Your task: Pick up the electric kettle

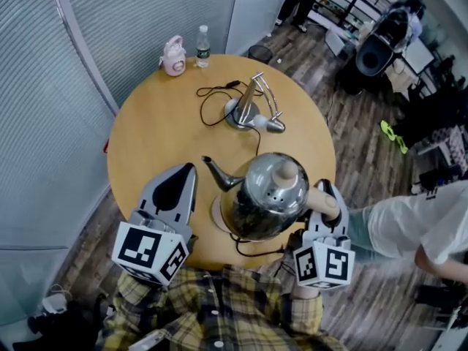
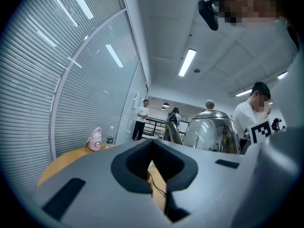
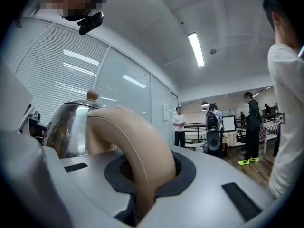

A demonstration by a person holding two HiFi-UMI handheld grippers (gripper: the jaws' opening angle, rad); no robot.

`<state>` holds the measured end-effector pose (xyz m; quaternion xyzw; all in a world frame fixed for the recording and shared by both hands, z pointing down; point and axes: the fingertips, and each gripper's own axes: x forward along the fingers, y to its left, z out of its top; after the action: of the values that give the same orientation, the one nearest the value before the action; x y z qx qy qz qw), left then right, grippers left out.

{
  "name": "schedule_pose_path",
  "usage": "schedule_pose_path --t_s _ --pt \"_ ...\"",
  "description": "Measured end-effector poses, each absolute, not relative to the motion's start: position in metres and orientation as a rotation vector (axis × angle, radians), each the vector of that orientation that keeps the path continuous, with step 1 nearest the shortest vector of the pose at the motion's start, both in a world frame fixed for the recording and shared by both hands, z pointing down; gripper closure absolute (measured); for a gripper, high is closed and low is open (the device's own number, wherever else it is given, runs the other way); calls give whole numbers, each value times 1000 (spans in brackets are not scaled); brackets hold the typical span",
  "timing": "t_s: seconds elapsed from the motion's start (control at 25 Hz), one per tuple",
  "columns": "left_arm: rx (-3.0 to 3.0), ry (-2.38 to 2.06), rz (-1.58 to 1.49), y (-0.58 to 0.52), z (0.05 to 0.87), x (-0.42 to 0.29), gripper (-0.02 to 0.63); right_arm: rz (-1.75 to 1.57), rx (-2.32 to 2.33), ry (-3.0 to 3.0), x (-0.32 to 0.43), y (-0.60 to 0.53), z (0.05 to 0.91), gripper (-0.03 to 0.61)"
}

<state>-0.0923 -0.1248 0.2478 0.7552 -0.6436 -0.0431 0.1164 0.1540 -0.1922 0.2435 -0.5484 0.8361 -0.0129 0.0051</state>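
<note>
The steel electric kettle (image 1: pixel 269 196) with a beige knob hangs just above its round base (image 1: pixel 218 214) near the table's front edge, spout pointing left. My right gripper (image 1: pixel 326 194) is shut on the kettle's beige handle (image 3: pixel 137 151), which arches up between its pads; the kettle's body (image 3: pixel 66 132) shows to the left in the right gripper view. My left gripper (image 1: pixel 191 168) hovers left of the kettle, its jaws together with nothing between them. In the left gripper view the kettle (image 2: pixel 211 132) stands beyond the jaws' right side.
The round wooden table (image 1: pixel 161 123) carries a metal water dispenser stand (image 1: pixel 252 112) with a black cord, a pink bottle (image 1: pixel 173 55) and a clear water bottle (image 1: pixel 202 46) at the far edge. A person in a white shirt (image 1: pixel 409 225) stands to the right.
</note>
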Motion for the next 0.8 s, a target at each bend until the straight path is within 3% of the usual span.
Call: schedule_pose_path --t_s 0.8 --pt "2235 -1881 -97 -119 246 -88 615 -53 -1698 2633 155 -179 236 532"
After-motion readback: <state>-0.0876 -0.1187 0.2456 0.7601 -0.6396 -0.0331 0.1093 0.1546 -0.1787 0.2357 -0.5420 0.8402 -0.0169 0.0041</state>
